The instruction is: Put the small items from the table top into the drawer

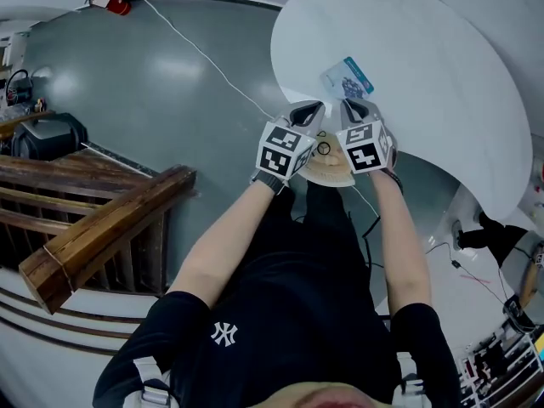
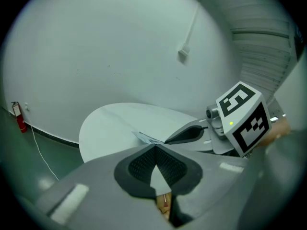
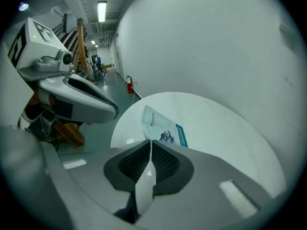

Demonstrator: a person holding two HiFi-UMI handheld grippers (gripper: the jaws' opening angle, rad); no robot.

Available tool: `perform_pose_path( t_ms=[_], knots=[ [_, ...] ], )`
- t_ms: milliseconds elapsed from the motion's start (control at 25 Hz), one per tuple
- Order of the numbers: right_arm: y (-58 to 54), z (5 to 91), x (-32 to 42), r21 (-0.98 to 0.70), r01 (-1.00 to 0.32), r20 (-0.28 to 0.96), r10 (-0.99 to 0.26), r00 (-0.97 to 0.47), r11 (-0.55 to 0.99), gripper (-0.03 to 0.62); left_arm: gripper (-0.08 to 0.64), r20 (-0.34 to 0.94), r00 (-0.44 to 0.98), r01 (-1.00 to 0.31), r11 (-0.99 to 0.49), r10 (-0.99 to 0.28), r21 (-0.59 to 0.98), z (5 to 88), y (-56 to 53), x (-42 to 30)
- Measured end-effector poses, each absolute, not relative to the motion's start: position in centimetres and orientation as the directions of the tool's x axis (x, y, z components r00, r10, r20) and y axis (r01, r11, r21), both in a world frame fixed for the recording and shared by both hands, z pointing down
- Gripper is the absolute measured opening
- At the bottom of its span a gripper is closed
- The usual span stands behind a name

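Observation:
A small white packet (image 1: pixel 347 78) with a teal edge and a blue picture is at the near edge of the round white table (image 1: pixel 442 66). My right gripper (image 1: pixel 353 107) is shut on its near edge; in the right gripper view the packet (image 3: pixel 165 131) stands up from between the closed pads (image 3: pixel 165 164). Close beside it on the left, my left gripper (image 1: pixel 308 111) is shut with its tips touching and nothing in them, a small way from the packet (image 2: pixel 146 138). Below both grippers the wooden drawer (image 1: pixel 331 170) stands open with small items inside.
A heavy wooden railing (image 1: pixel 102 228) runs along the left over the grey floor. A red fire extinguisher (image 1: pixel 110 2) lies at the far wall, and a white cable (image 1: pixel 204 58) trails from it. Cables and gear (image 1: pixel 501 347) lie at the lower right.

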State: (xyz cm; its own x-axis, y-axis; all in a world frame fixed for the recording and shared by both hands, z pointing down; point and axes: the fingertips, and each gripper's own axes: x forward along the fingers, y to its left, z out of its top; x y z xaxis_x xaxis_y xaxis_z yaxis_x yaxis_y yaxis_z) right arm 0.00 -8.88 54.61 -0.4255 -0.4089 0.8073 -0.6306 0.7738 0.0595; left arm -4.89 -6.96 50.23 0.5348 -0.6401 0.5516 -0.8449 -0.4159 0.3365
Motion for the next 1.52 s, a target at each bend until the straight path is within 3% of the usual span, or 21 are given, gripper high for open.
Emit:
perform_pose_path(
  t_ms=[680, 1520],
  knots=[
    [1.5, 52.0, -0.6, 0.078, -0.726, 0.788, -0.489, -0.376, 0.683, 0.040, 0.000, 0.510, 0.627, -0.773, -0.550, -0.588, 0.316, 47.6, -0.1, -5.1],
    [9.3, 52.1, -0.8, 0.057, -0.726, 0.795, -0.471, -0.383, 0.685, 0.038, 0.000, 0.491, 0.670, -0.734, -0.594, -0.557, 0.329, 47.2, 3.6, -3.5]
  ],
)
